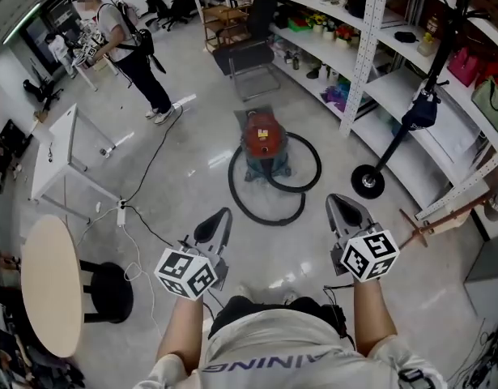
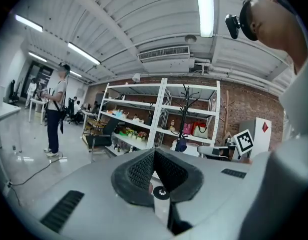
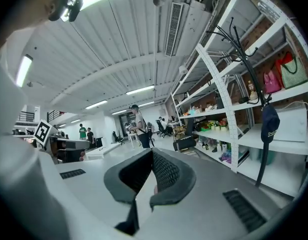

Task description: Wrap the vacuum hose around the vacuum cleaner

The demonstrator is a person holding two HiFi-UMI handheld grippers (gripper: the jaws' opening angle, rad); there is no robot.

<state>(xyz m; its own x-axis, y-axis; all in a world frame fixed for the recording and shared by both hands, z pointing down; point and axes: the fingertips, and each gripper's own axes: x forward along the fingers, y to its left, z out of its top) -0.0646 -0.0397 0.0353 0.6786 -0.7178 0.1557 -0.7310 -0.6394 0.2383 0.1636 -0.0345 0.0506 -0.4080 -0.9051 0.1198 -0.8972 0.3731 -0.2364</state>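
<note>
Both your tongs are closed on nothing: the left gripper and the right gripper each show ribbed pads pressed together, with only the room beyond them. The red vacuum cleaner stands on the floor ahead of you, between the lines of the two tongs. The black vacuum hose lies in a loose ring around the vacuum cleaner. Its widest bend is on the vacuum cleaner's side toward you, and a second arc lies on its shelving side. That ring fits a hose already laid round, or one sprawled and awaiting tighter winding. The near bend lies ahead of and below your left gripper, which I judge to be the closer one.
</note>
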